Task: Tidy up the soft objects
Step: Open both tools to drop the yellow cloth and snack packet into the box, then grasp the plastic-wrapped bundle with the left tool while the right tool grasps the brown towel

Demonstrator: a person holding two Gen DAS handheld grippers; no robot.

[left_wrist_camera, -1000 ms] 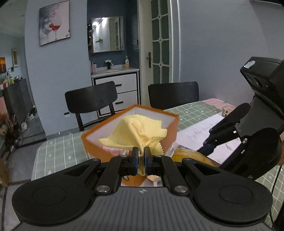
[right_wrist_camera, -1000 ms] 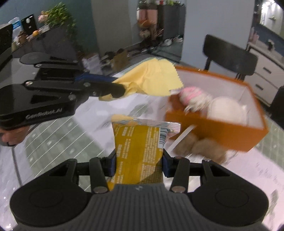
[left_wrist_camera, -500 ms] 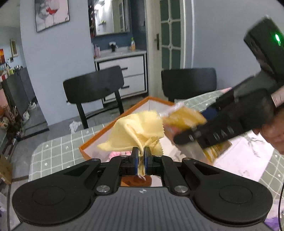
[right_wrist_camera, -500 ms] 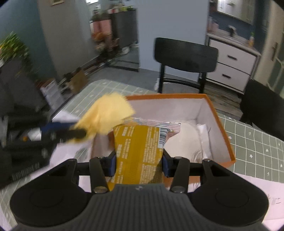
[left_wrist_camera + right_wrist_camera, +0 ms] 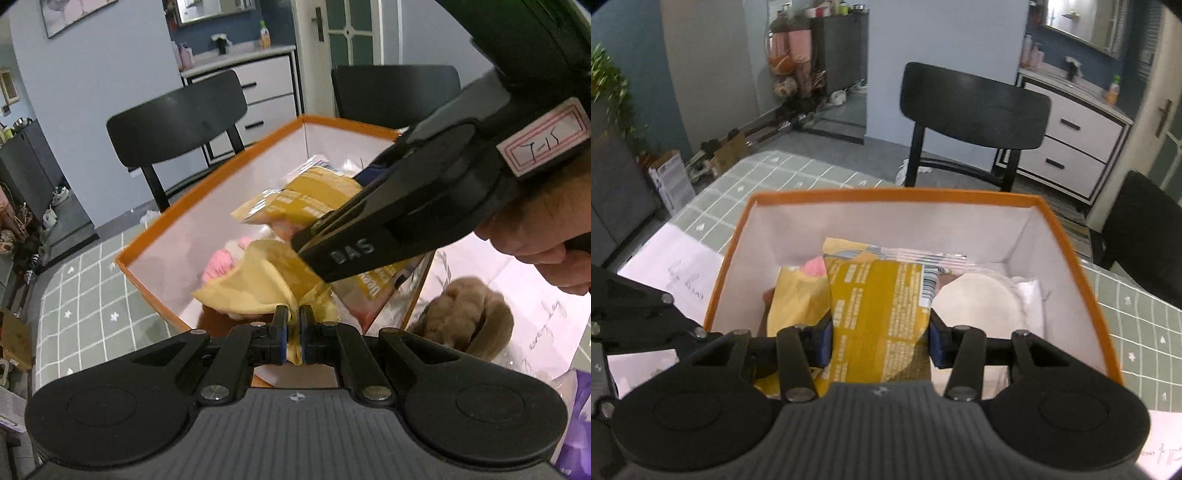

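Observation:
An orange box [image 5: 207, 201] with white inner walls stands on the table; it also shows in the right wrist view [image 5: 1067, 240]. My left gripper [image 5: 291, 325] is shut on a yellow cloth [image 5: 258, 280] and holds it over the box's near edge. My right gripper [image 5: 881, 332] is shut on a yellow snack packet [image 5: 879, 306] and holds it inside the box; the packet also shows in the left wrist view [image 5: 306, 199]. A pink plush [image 5: 221, 258] and a white round pad [image 5: 979, 302] lie in the box.
A brown plush [image 5: 465, 317] lies on the table right of the box. White paper sheets [image 5: 676, 273] lie on the green checked tablecloth [image 5: 74, 306]. Black chairs [image 5: 971, 107] stand behind the table. A purple item [image 5: 576, 417] sits at the right edge.
Both grippers have moved forward and down to the box. The packet has gone from above the rim to inside the box, and the cloth has dropped to the box's near edge.

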